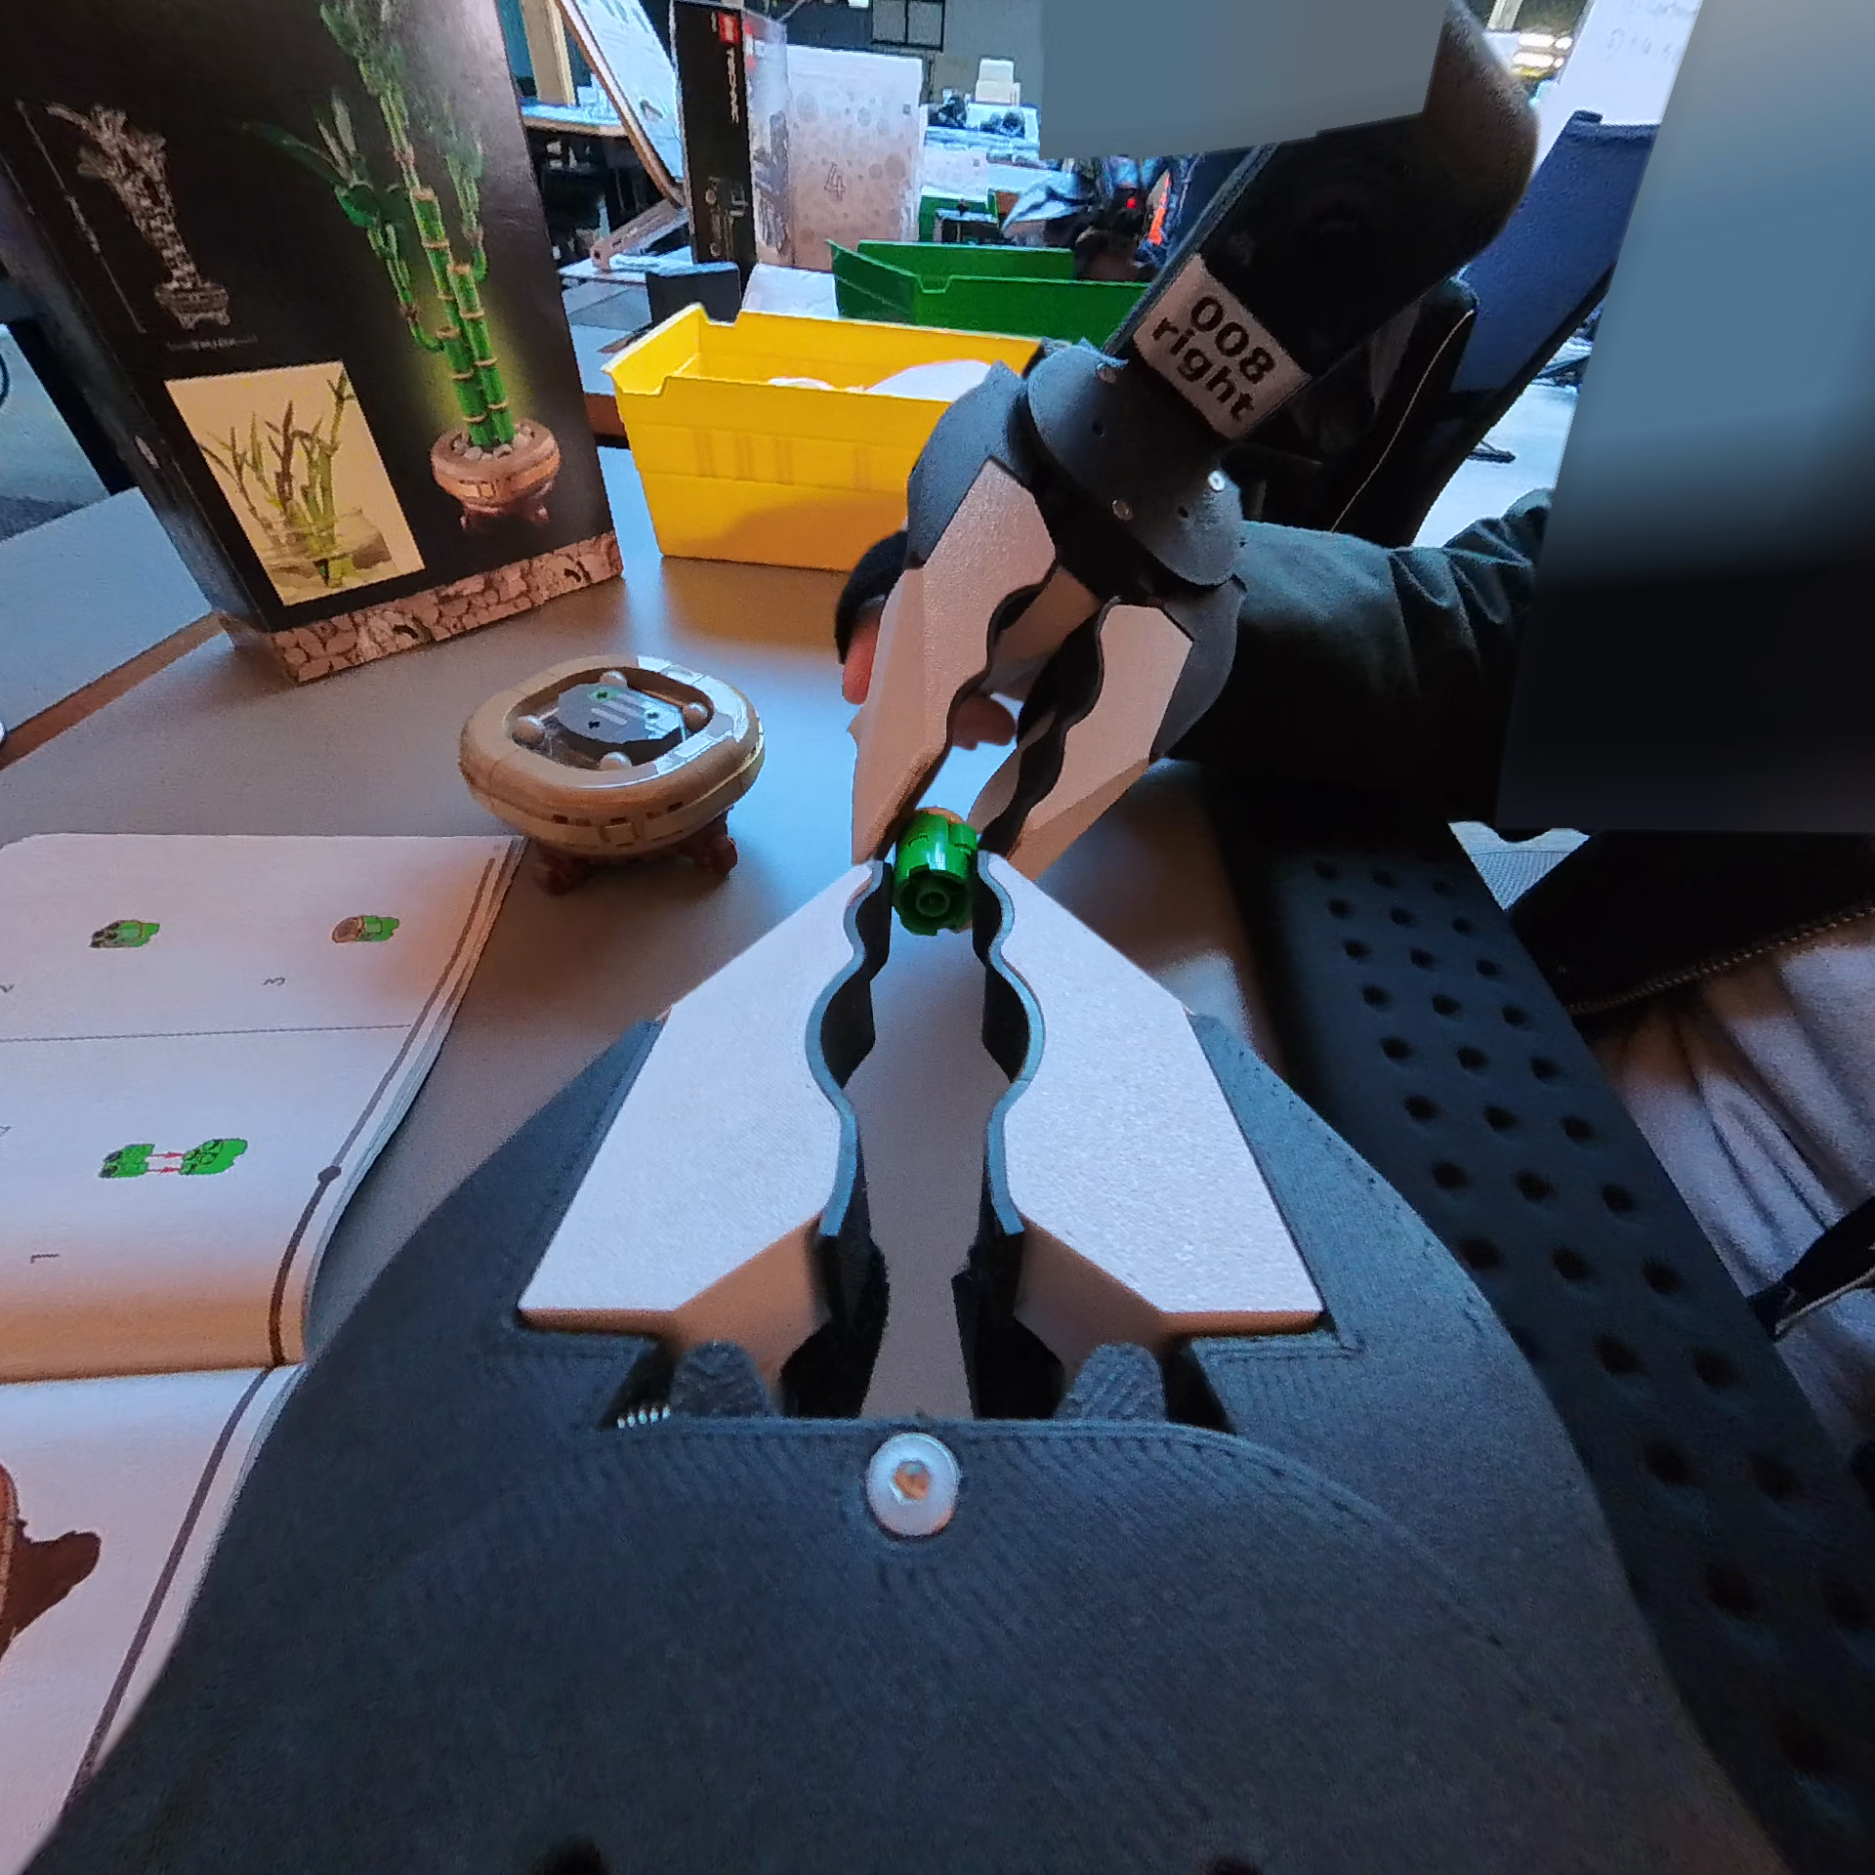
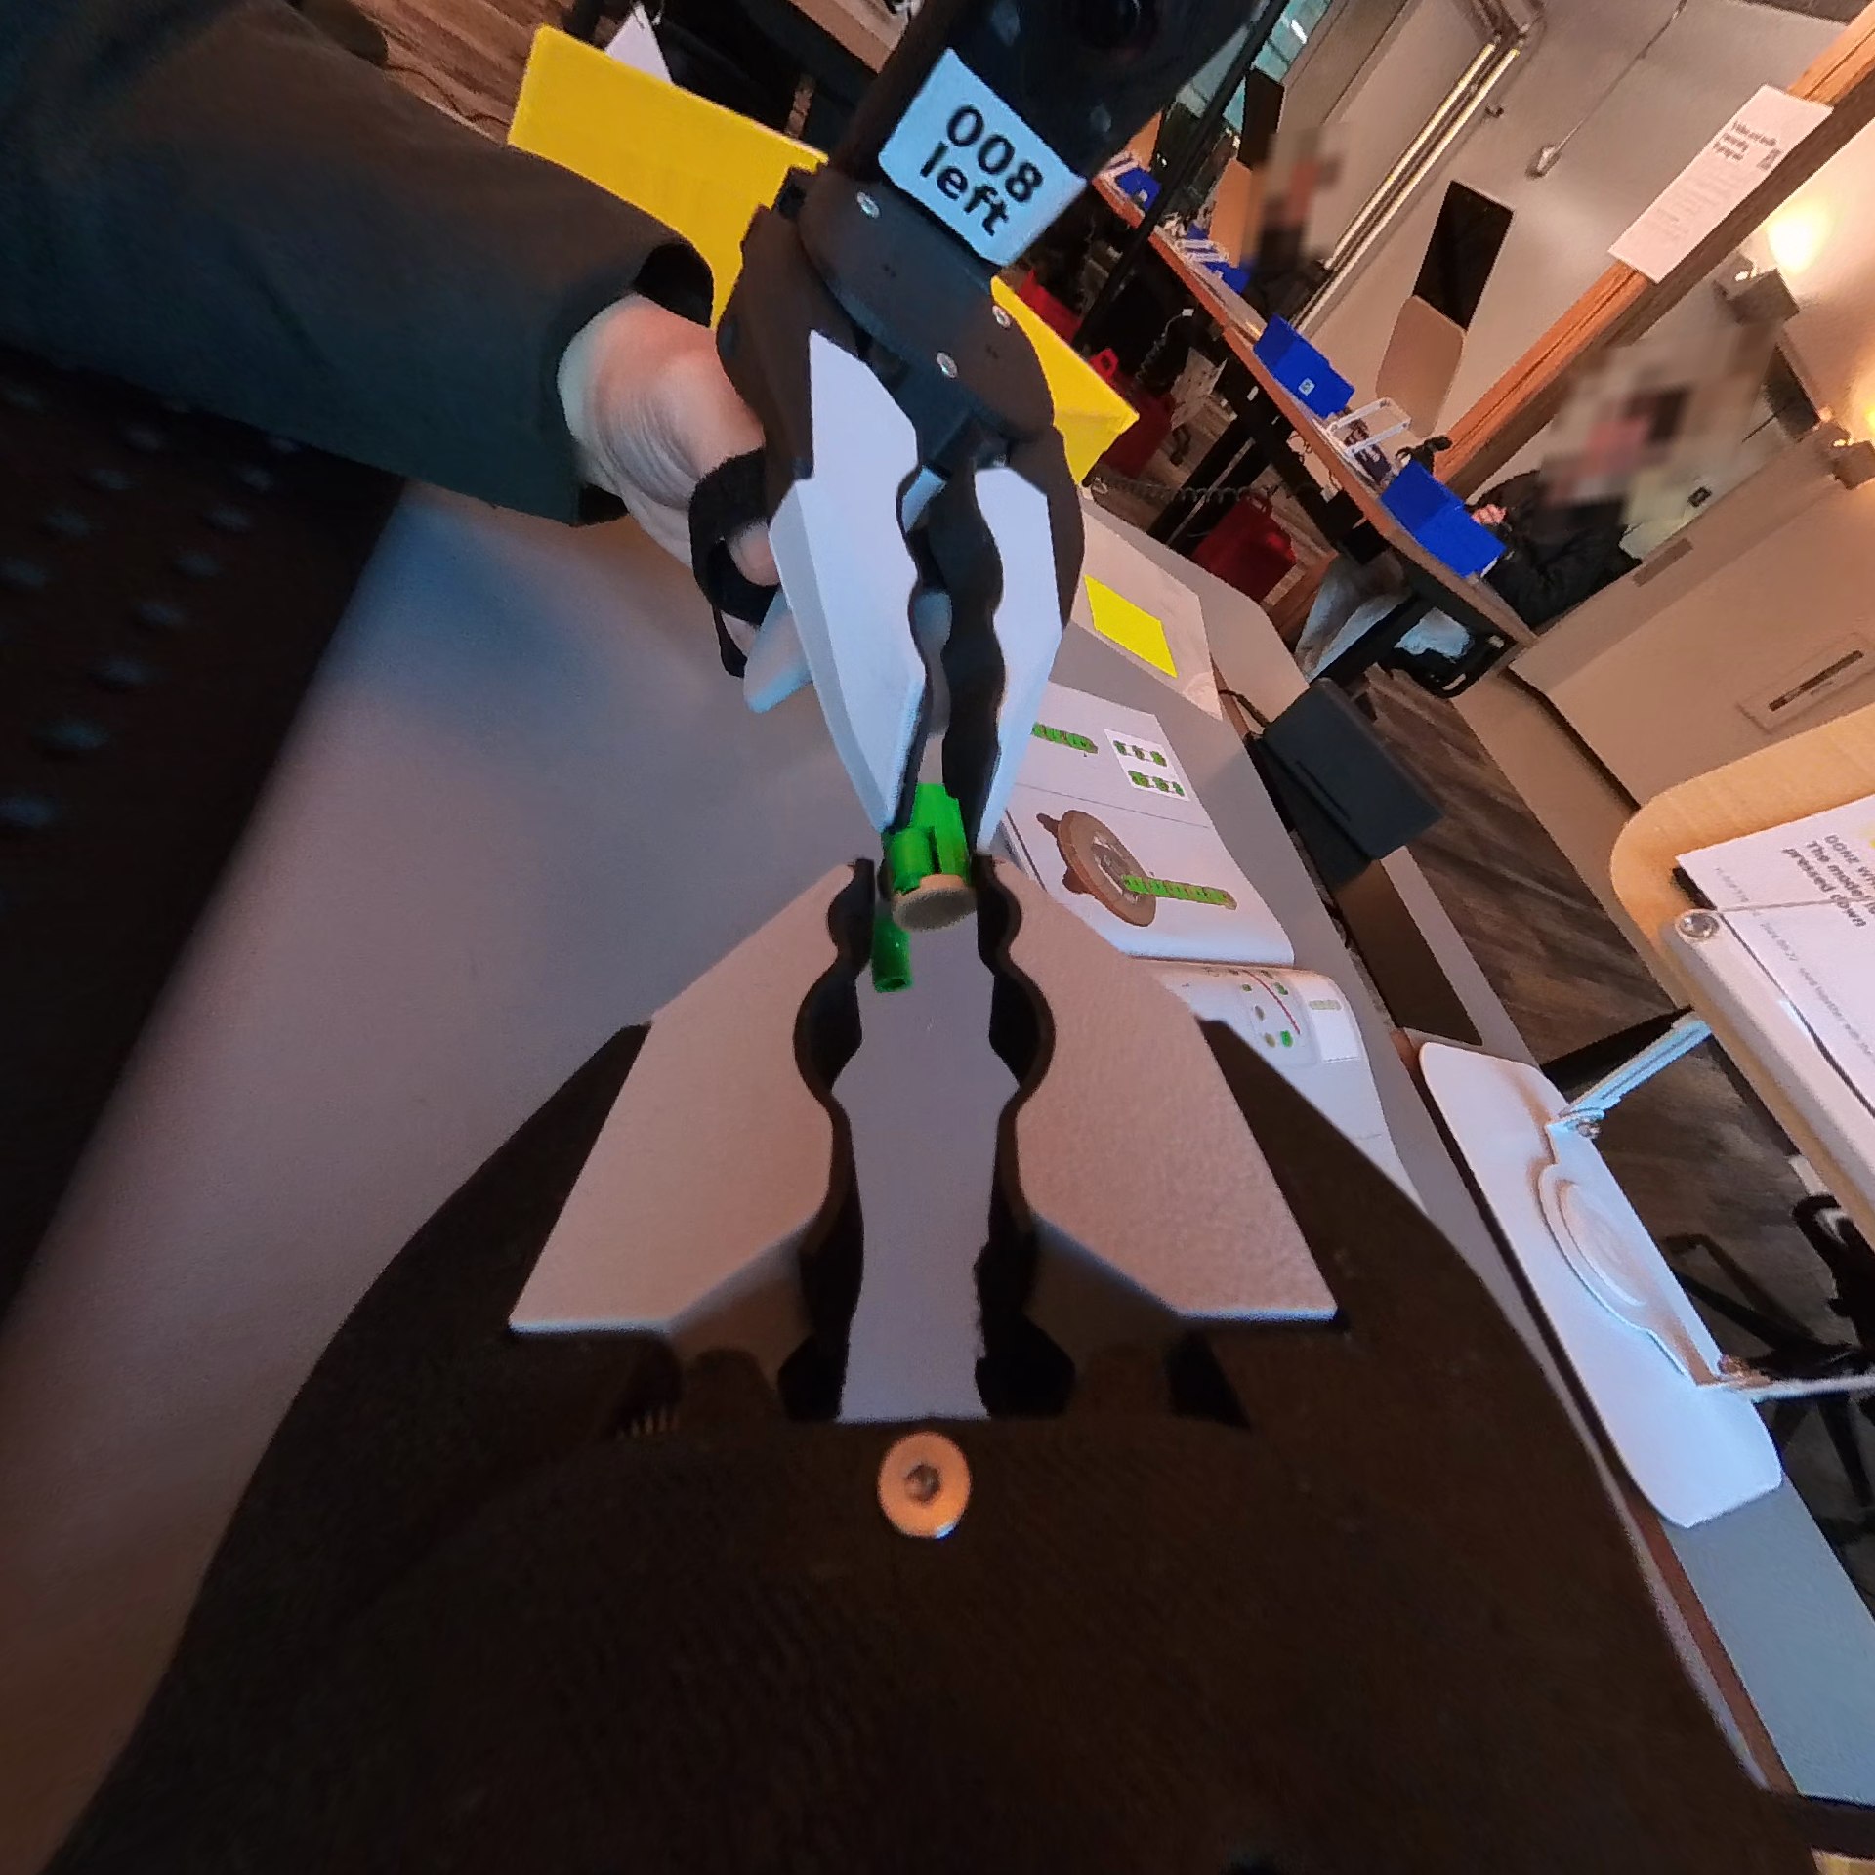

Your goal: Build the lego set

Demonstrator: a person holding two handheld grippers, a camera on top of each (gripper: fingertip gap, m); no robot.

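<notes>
A small green round Lego piece (image 1: 931,878) with a tan end is held in the air between both grippers, above the grey table (image 1: 629,944). My left gripper (image 1: 929,885) is shut on its green part. My right gripper (image 1: 928,842) comes down from the upper right and meets the same piece tip to tip. In the right wrist view, my right gripper (image 2: 923,883) closes around the tan disc end (image 2: 933,905), the left gripper (image 2: 933,817) holds the green part (image 2: 928,827), and a green pin (image 2: 891,954) sticks out below. The tan Lego pot base (image 1: 612,756) stands on the table to the left.
An open instruction booklet (image 1: 203,1065) lies at the left, and it also shows in the right wrist view (image 2: 1147,862). The Lego box (image 1: 304,335) stands behind the pot. A yellow bin (image 1: 791,446) and a green bin (image 1: 974,284) are farther back. A black perforated chair (image 1: 1471,1065) is at the right. Left and right tips are no more than a few centimetres apart. Left tips and right tips are each some 15 centimeters from the tan Lego pot base (image 1: 612,756).
</notes>
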